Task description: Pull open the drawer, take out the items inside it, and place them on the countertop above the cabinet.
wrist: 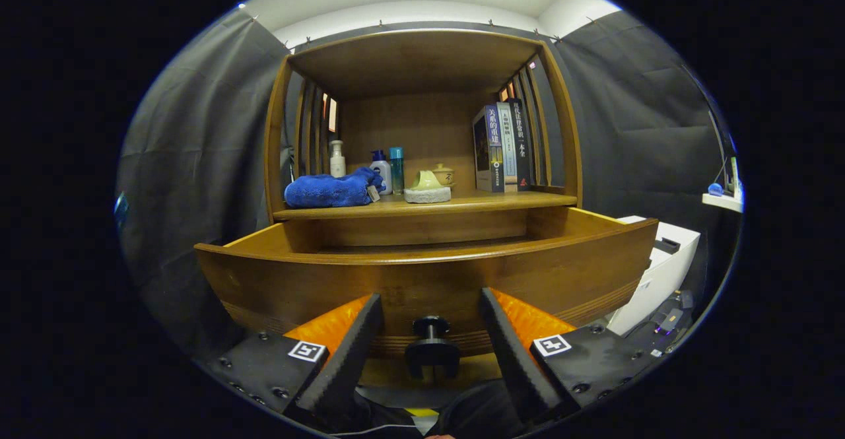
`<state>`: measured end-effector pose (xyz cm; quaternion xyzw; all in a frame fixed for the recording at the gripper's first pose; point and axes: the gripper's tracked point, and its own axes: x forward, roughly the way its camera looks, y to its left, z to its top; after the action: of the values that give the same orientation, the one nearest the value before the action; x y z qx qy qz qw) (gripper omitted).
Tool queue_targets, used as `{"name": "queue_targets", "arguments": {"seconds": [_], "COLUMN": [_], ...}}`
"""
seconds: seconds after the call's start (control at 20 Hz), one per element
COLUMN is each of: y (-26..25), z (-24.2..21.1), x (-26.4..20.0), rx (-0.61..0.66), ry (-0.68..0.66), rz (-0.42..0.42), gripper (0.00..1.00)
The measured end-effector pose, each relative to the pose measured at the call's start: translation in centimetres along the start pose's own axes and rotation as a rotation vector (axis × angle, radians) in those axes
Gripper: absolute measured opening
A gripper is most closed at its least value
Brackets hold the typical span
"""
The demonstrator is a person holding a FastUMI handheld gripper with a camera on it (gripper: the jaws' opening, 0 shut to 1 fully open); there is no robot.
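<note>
Drawer [422,280] shown pulled open; gripper [430,323] fingers spread, released either side of knob [431,326], not pressing it; drawer contents hidden, nothing yet judged taken out to countertop [462,202]

The wooden drawer [422,274] is seen pulled out from the cabinet, its curved front panel level. A dark knob [431,329] is fixed low at the panel's centre. The countertop [502,202] is found directly above. The drawer's interior cannot be made out.

Brown wooden drawer [422,280], blue towel [330,190], black knob [431,346].
</note>
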<state>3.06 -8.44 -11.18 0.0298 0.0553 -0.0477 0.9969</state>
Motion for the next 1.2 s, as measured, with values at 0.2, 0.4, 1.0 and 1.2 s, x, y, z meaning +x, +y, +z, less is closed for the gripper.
{"name": "queue_targets", "arguments": {"seconds": [0.2,0.4,1.0,1.2], "y": [0.1,0.5,0.6,0.7], "z": [0.3,1.1,2.3,2.6], "x": [1.4,3.3,11.1,13.7], "rx": [-0.006,-0.006,0.003,-0.001], "ry": [0.0,-0.008,0.01,0.007], "rz": [-0.002,0.001,-0.014,-0.016], "gripper": [0.98,0.98,0.98,0.98]}}
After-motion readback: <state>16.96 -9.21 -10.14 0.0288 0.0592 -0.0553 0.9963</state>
